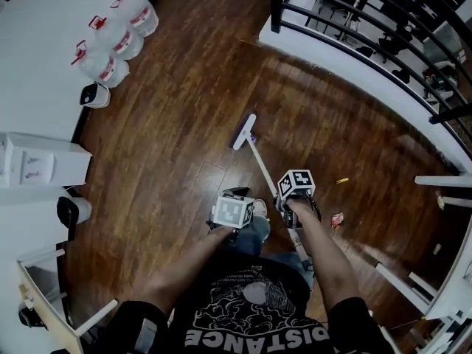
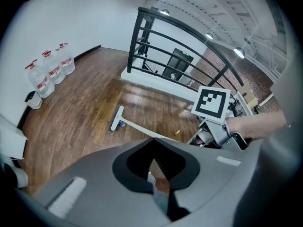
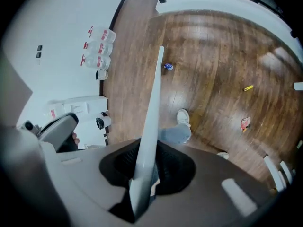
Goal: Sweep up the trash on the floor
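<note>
1. While my right tool [image 3: 142, 186] clamps the broom [image 3: 152, 103] handle for reach, its head sits beside blue trash [image 3: 168, 66] on the floor [image 3: 213, 51].
2. Left tool [image 2: 158, 183]: closed, empty, held clear.

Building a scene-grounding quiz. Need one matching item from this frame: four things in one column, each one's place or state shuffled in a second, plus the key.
Things
1. broom handle
2. water jugs
3. blue scrap
4. red wrapper

Place or state
A. in a row along the white wall
B. on the floor right beside the broom head
C. clamped in the jaws of the right gripper
D. on the floor to the right of the handle, well back from the broom head

Pairs: 1-C, 2-A, 3-B, 4-D
</note>
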`<state>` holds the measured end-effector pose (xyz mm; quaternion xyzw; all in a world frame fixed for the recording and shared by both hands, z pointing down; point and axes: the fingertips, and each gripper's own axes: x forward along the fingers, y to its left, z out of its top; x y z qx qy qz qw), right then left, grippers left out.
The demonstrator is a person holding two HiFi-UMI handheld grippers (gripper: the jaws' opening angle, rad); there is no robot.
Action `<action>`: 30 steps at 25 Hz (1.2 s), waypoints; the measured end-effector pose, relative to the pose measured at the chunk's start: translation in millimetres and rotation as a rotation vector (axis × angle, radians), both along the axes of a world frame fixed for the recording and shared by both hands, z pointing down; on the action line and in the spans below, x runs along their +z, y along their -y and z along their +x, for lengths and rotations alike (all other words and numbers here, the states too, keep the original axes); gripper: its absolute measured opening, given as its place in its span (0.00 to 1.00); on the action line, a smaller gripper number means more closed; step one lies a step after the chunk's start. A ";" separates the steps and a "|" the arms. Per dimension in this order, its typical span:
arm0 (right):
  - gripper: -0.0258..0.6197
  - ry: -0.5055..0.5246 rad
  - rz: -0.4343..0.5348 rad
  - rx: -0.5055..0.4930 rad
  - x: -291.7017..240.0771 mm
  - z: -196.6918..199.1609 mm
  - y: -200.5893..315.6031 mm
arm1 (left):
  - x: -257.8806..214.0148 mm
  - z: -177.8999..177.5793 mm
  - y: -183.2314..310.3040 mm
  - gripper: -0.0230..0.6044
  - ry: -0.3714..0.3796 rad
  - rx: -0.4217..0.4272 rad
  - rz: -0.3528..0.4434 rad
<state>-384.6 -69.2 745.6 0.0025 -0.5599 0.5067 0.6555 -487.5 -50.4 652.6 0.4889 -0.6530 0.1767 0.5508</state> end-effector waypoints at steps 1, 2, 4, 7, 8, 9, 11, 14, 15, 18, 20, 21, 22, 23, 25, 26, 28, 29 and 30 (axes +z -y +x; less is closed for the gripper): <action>0.14 -0.002 -0.011 0.008 3.9 -6.6 -0.5 | 1.0 -4.3 -2.5 0.04 0.001 -0.003 -0.004; 0.14 -0.003 -0.022 0.018 7.8 -12.8 -1.3 | 1.6 -9.0 -5.5 0.04 0.002 -0.008 -0.009; 0.14 -0.010 -0.044 0.043 15.4 -22.7 -3.5 | -0.3 -19.2 -12.0 0.04 0.010 -0.018 -0.024; 0.14 -0.025 -0.076 0.111 25.4 -31.1 -1.2 | 1.9 -31.2 -19.1 0.04 0.023 -0.019 -0.046; 0.14 -0.029 -0.092 0.152 28.5 -33.0 0.9 | 4.5 -34.6 -21.0 0.04 0.026 -0.019 -0.052; 0.14 -0.032 -0.113 0.200 31.4 -34.1 2.8 | 7.7 -37.4 -22.8 0.04 0.028 -0.019 -0.059; 0.14 -0.047 -0.146 0.273 36.4 -30.0 5.0 | 13.0 -39.4 -24.7 0.04 0.027 -0.016 -0.071; 0.14 -0.076 -0.121 0.259 43.4 -8.6 5.8 | 12.1 -31.4 -18.5 0.04 0.008 0.014 -0.075; 0.14 -0.079 -0.117 0.254 44.3 -2.3 5.9 | 10.8 -27.1 -14.1 0.04 0.003 0.031 -0.073; 0.14 -0.086 -0.122 0.275 43.8 10.2 4.9 | 10.8 -16.0 -0.8 0.04 -0.002 0.077 -0.067; 0.14 -0.085 -0.117 0.282 44.4 20.4 4.3 | 13.7 -7.4 7.1 0.04 -0.005 0.103 -0.067; 0.14 -0.084 -0.115 0.284 44.9 27.2 3.5 | 15.8 -2.1 10.1 0.04 -0.007 0.116 -0.068; 0.14 -0.083 -0.114 0.286 45.3 34.9 2.5 | 17.4 3.9 12.6 0.04 -0.010 0.129 -0.070; 0.14 -0.084 -0.113 0.287 45.7 43.2 1.9 | 17.8 9.8 15.1 0.04 -0.013 0.143 -0.073; 0.14 -0.087 -0.109 0.290 46.4 59.5 2.4 | 18.0 20.7 20.4 0.04 -0.015 0.169 -0.076; 0.14 -0.087 -0.108 0.295 46.6 67.4 2.7 | 19.1 26.2 22.7 0.04 -0.015 0.181 -0.078; 0.14 -0.088 -0.111 0.311 46.9 84.6 2.0 | 22.2 39.6 26.1 0.04 -0.015 0.207 -0.083; 0.14 -0.088 -0.113 0.321 46.8 93.7 1.2 | 21.8 47.0 28.0 0.04 -0.015 0.222 -0.085; 0.14 -0.089 -0.115 0.331 46.2 102.4 0.3 | 20.4 54.3 30.3 0.04 -0.014 0.236 -0.086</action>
